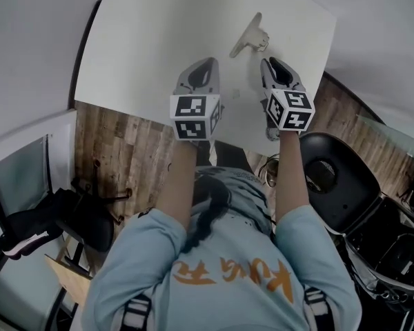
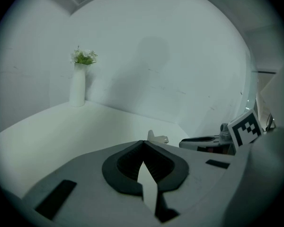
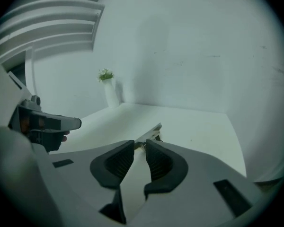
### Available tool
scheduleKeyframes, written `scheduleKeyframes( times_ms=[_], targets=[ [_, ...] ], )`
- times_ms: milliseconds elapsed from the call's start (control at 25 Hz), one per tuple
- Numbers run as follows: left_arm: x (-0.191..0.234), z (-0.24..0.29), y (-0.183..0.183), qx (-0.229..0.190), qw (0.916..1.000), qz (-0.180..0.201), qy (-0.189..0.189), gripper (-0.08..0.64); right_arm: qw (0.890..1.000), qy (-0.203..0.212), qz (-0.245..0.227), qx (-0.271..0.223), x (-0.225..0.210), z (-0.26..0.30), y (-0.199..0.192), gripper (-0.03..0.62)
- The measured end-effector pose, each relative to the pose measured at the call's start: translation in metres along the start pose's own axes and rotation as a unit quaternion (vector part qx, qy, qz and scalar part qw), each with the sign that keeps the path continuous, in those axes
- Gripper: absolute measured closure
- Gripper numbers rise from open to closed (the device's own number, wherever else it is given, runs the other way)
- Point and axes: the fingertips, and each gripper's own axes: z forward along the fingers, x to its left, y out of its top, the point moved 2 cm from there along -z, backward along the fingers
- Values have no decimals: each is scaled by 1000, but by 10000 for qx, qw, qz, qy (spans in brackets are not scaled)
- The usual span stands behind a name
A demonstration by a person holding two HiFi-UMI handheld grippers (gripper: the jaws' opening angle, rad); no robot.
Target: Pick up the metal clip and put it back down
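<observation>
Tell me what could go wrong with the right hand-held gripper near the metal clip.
The metal clip lies just past the parted jaws of the right hand-held gripper, not between them; closing now might pinch only its tip or miss. A nudge could slide it across the white table toward the far edge.

The clip (image 1: 248,36) lies on the table (image 1: 138,61), towards its far right. The right gripper (image 1: 272,63) is just before it, with the left gripper (image 1: 205,63) beside that, further left. A vase (image 2: 77,86) stands on the table well beyond, by the wall.
</observation>
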Motion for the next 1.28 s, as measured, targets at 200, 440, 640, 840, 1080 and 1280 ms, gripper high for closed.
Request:
scheduleKeyframes(
  times_ms=[200, 440, 640, 840, 1080, 1280],
  targets=[
    [11, -5, -3, 28, 9999, -45, 106, 543, 9981, 317, 507, 163, 3, 22, -5, 446],
    [11, 13, -11, 148, 9995, -114, 257, 543, 9882, 636, 1369, 275, -23, 51, -11, 413],
    [23, 18, -12, 203, 9990, -200, 331, 543, 9795, 766, 1821, 394, -27, 74, -3, 418],
    [27, 16, -11, 203, 9987, -256, 382, 543, 9680, 792, 2319, 543, -28, 84, 0, 468],
    [32, 9, -12, 142, 9986, -278, 421, 543, 9504, 935, 2930, 471, -20, 86, 2, 522],
    [35, -2, -12, 91, 9988, -272, 387, 543, 9496, 1055, 2938, 295, 0, 79, 12, 560]
  ],
)
